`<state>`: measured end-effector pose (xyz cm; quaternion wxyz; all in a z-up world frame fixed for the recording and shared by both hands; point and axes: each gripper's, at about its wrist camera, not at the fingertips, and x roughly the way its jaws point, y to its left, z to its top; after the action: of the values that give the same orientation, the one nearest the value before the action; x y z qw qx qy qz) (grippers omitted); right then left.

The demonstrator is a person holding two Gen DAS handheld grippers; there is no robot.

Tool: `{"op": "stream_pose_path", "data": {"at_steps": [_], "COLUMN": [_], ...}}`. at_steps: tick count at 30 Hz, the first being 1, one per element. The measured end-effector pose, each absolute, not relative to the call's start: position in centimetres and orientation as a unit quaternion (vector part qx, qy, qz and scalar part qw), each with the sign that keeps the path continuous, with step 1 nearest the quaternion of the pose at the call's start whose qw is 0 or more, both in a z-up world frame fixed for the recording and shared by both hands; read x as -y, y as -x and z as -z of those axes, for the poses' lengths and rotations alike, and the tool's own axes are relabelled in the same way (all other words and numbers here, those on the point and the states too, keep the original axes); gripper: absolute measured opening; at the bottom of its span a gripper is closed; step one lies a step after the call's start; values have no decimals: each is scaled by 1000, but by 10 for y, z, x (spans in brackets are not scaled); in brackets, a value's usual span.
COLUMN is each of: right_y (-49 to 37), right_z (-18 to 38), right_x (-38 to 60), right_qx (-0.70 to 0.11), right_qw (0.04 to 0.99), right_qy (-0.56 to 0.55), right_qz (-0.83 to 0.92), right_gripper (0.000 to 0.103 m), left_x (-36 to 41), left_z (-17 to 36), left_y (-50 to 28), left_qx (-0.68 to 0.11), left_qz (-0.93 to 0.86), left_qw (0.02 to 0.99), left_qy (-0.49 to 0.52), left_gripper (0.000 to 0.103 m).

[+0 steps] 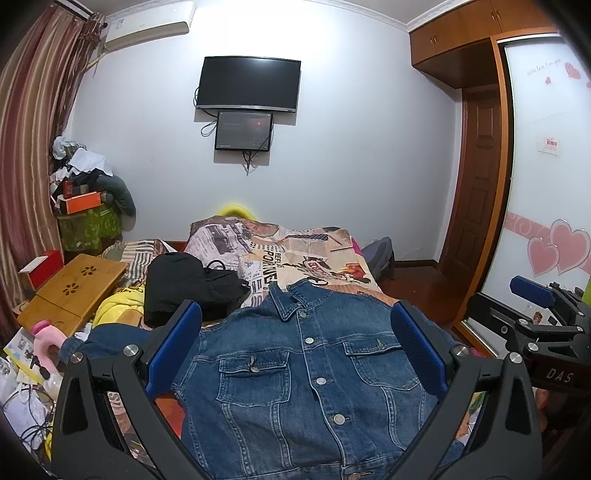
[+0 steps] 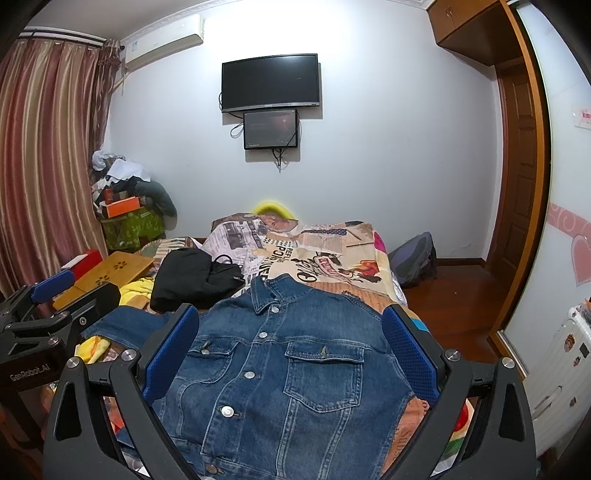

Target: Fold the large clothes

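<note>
The bed (image 1: 325, 258) carries the denim jacket (image 1: 295, 369), spread front-up and buttoned, collar toward the black bag (image 1: 192, 288). Above the jacket, the left tongs (image 1: 295, 354) and right tongs (image 2: 291, 354) hang released, grasping nothing. Stiff denim could bunch or slide on the quilt if pinched unevenly. No containers' contents show.

Dark television (image 1: 248, 83) mounted on the far wall at twelve o'clock, smaller screen (image 1: 244, 130) just beneath. Air conditioner (image 1: 149, 29) and striped curtain (image 1: 33, 122) toward ten o'clock. Black bag (image 1: 192, 286) on the patterned bedspread (image 1: 295, 254); wooden lap table (image 1: 74, 291) at nine o'clock. Wardrobe (image 1: 480, 177) at two o'clock.
</note>
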<state>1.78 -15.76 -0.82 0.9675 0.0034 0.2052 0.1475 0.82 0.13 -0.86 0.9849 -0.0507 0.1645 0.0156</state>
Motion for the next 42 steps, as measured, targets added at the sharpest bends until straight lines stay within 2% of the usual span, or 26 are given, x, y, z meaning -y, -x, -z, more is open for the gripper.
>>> {"op": "stream_pose_path", "data": {"at_steps": [42], "right_y": [-18], "right_z": [9], "right_x": [159], "right_qx": [-209], "right_qw": [967], "right_qy": [-3], "right_qz": [-146], "right_gripper": [99], "left_x": [-2], "left_z": [8], "left_y": [-10], "left_qx": [-166], "left_qz": [-17], "left_qw": [985], "left_qy": [48], "left_gripper": [103]}}
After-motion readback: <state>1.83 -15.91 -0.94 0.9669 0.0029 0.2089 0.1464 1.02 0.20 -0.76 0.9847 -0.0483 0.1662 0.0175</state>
